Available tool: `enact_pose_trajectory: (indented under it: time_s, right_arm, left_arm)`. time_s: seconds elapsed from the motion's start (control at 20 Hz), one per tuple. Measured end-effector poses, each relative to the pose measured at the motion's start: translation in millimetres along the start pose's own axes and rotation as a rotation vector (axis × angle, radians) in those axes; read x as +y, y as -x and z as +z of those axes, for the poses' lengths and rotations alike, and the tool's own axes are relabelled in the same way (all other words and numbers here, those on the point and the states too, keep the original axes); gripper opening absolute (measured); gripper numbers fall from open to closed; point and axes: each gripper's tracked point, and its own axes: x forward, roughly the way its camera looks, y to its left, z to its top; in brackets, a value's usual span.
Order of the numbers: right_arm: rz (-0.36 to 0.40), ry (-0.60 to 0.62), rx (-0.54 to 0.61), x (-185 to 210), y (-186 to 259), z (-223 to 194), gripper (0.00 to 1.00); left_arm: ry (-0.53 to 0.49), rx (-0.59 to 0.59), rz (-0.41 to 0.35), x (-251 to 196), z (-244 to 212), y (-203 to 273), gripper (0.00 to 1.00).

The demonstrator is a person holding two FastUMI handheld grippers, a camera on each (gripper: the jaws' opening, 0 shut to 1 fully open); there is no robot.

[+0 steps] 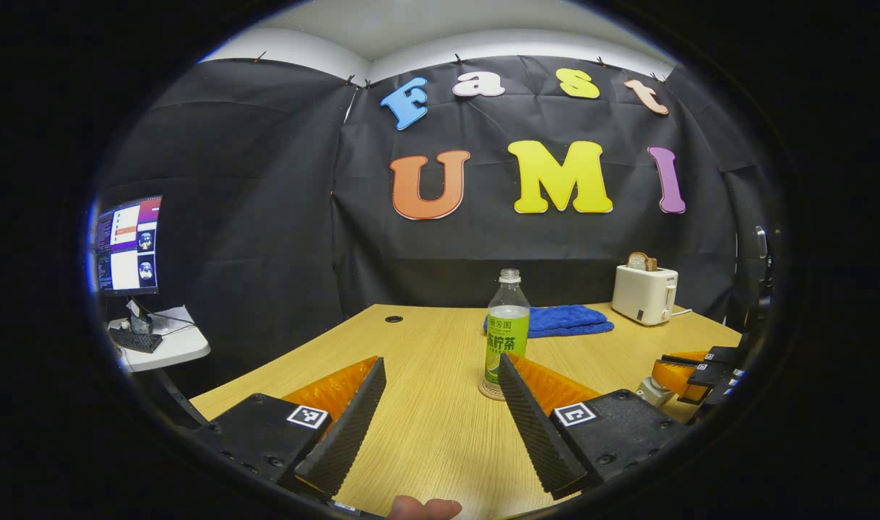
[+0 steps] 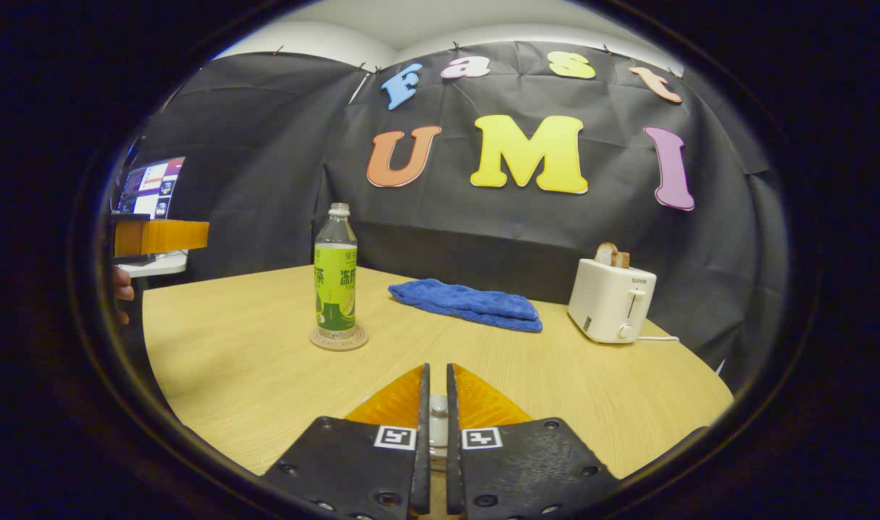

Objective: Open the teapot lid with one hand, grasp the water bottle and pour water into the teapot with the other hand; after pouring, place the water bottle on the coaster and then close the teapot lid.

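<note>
1. The tabletop [image 2: 252, 375] is pale wood-grain laminate with a rounded edge and a small dark cable hole at its far left.
2. The water bottle [image 2: 335, 271] is clear ribbed plastic, uncapped, with a green wrap label. It stands upright on a round woven coaster [image 2: 338, 338] left of centre.
3. Behind it lies a folded blue terry towel [image 2: 469, 303]; far right sits a boxy cream toaster [image 2: 612, 300] with a slice of bread in its slot.
4. The left tongs [image 1: 440, 404] are spread wide with nothing between their ridged fingers, the bottle just beyond them.
5. The right tongs [image 2: 434, 433] are nearly closed around a small pale knob, probably the teapot lid [image 2: 437, 409]; the teapot itself is hidden beneath them.
6. The toaster's lettering is too small to read surely.
</note>
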Motion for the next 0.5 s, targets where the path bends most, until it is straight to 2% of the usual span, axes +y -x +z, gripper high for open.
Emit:
enact_pose_trajectory:
  time_s: [0.05,0.1,0.15,0.25,0.35,0.4,0.5]
  right_arm:
    - [-0.005,-0.011,-0.009,-1.0,1.9,6.1,0.15]
    - [-0.013,-0.02,-0.016,-4.0,4.7,13.3,0.35]
    - [-0.025,-0.028,-0.025,-6.8,7.0,20.4,0.43]
    - [-0.044,-0.06,-0.055,-11.5,17.7,38.8,0.73]
    - [-0.073,-0.077,-0.083,-18.0,31.0,52.4,0.81]
    - [-0.092,-0.085,-0.102,-22.8,39.5,60.6,0.9]
    - [-0.126,-0.097,-0.139,-32.1,57.2,74.1,0.96]
  left_arm:
    - [-0.001,-0.003,-0.003,-2.5,2.1,1.0,0.97]
    - [-0.001,-0.009,-0.005,-4.9,5.3,2.4,0.98]
    - [-0.002,-0.017,-0.008,-8.0,10.6,3.4,0.98]
    - [-0.007,-0.037,-0.019,-16.0,18.8,5.8,0.97]
    - [-0.015,-0.055,-0.043,-29.3,28.2,9.3,0.97]
    - [-0.023,-0.064,-0.059,-37.9,34.2,11.6,0.97]
    - [-0.004,-0.096,-0.075,-51.7,45.0,15.2,0.97]
